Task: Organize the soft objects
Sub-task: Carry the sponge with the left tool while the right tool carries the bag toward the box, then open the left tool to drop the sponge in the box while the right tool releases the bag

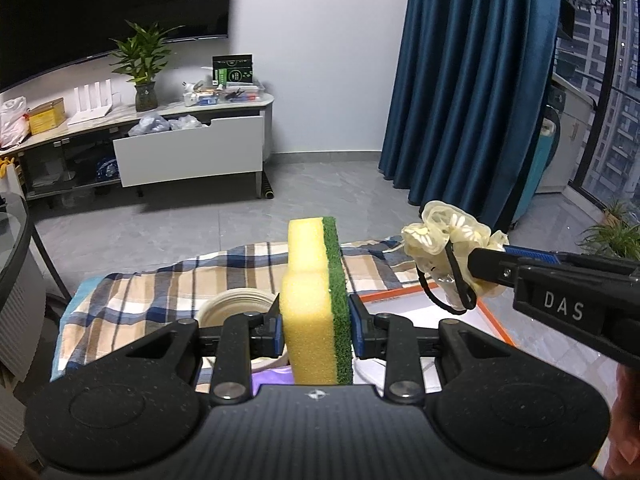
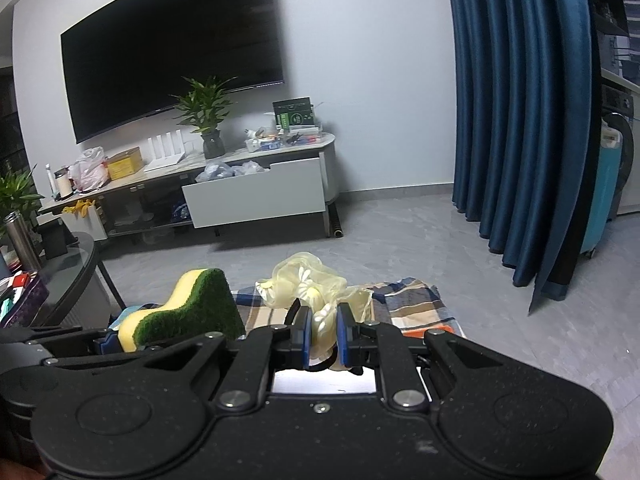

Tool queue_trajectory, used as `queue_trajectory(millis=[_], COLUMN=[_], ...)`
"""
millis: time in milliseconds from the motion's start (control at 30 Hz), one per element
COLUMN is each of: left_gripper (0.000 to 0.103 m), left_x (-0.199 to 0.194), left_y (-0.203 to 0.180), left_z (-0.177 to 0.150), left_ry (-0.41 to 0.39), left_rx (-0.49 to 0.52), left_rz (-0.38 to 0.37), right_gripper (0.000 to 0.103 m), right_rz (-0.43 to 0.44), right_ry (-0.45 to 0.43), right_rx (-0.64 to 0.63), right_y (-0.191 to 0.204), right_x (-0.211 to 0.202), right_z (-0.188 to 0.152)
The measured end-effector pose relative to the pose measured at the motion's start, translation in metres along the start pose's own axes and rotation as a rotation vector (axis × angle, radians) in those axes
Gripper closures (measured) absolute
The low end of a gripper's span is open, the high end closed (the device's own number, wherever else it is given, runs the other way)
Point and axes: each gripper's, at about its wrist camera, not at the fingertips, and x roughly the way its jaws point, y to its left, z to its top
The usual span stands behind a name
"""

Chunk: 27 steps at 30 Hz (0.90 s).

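Our left gripper (image 1: 316, 330) clamps a waisted yellow foam sponge with a green scouring face (image 1: 314, 300), upright above the plaid-covered table (image 1: 160, 284). Our right gripper (image 2: 325, 334) fingers pinch a sheer pale-yellow daisy-print scrunchie with a black elastic loop (image 2: 310, 286), held aloft beside it.

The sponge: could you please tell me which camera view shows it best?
The left wrist view: the sponge stands upright and centred between the left tongs, showing yellow foam and green scrubbing layer nearly whole. The right wrist view shows it only off to the left, partly hidden behind the tongs' black frame.
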Motion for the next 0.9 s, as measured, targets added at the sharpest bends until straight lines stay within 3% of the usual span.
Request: queue_trajectory(millis=[900], left_gripper=[0.072], left_x=[0.037], left_y=[-0.042], left_z=[-0.010], left_ry=[0.078], left_rx=[0.075], left_rz=[-0.081], right_gripper=[0.087], right_rz=[-0.091], right_ry=[0.041], right_rx=[0.069], right_y=[-0.047], right_x=[0.018], right_z=[-0.011])
